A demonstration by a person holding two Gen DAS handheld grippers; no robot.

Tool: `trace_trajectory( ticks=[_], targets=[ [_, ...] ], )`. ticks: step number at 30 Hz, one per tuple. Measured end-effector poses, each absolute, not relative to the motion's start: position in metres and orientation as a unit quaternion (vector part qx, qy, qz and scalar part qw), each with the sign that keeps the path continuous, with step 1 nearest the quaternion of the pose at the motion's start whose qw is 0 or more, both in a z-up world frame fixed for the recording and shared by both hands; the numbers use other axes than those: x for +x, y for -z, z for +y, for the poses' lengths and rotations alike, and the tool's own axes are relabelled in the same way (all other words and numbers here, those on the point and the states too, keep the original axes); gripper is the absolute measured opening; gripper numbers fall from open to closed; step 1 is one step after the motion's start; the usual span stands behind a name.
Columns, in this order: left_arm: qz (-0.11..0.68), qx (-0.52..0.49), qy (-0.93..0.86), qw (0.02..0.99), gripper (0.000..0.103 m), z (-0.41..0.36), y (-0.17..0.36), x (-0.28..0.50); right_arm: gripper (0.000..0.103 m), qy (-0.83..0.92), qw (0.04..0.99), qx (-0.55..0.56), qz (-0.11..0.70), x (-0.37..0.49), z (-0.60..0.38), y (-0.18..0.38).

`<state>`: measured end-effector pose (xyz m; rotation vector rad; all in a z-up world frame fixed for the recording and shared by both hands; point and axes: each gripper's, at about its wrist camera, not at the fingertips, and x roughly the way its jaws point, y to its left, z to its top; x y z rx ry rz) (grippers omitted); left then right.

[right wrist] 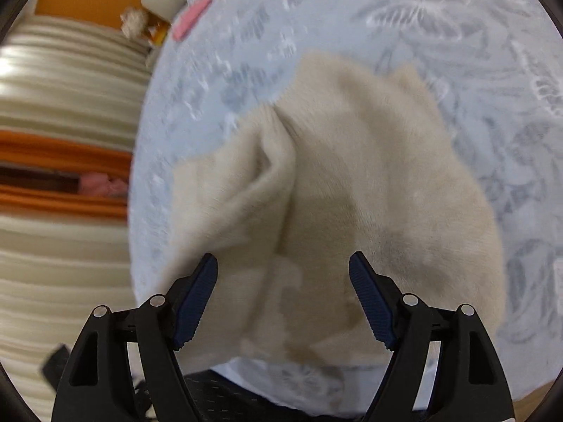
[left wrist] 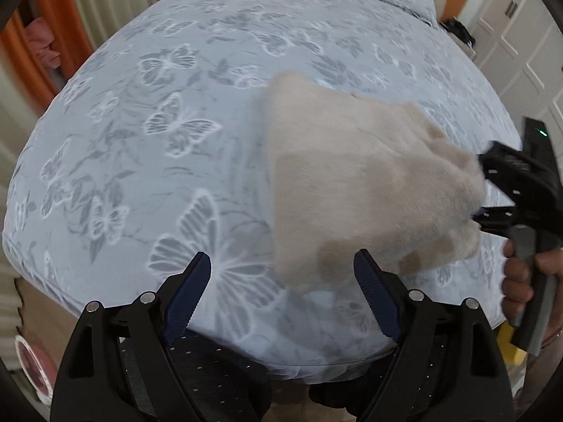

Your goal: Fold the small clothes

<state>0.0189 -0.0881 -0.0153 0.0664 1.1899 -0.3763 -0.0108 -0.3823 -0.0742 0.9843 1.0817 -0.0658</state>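
We had the beige fleece garment [left wrist: 366, 183] lying rumpled on the butterfly-print bedspread [left wrist: 147, 133] near its front edge, with a raised crease [right wrist: 281, 161] running up its middle. Both our tongs were released: the left gripper [left wrist: 281, 292] hovered over bare bedspread just beside the cloth, and the right gripper [right wrist: 283, 292] stood spread above the garment's near part, gripping nothing. To fold it well, we judged we should first flatten that crease, then pinch two matching edge corners and carry them across evenly.

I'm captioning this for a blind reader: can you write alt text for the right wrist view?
A rumpled beige fleece garment lies on a pale blue butterfly-print bedspread, with the open right gripper poised just above its near edge, holding nothing. A small pink item lies farther up the bed.
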Motion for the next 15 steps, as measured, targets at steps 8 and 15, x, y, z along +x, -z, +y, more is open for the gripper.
trace_trajectory(
  ticks=[8,15],
  targets=[
    [0.559,0.011,0.166,0.812,0.082,-0.074,0.015,0.015,0.085,-0.020,0.735,0.401,0.547,0.009,-0.346,0.061],
    [0.560,0.013,0.164,0.812,0.082,-0.069,0.009,0.009,0.021,-0.045,0.757,0.272,0.592,0.058,-0.274,0.054]
  ],
)
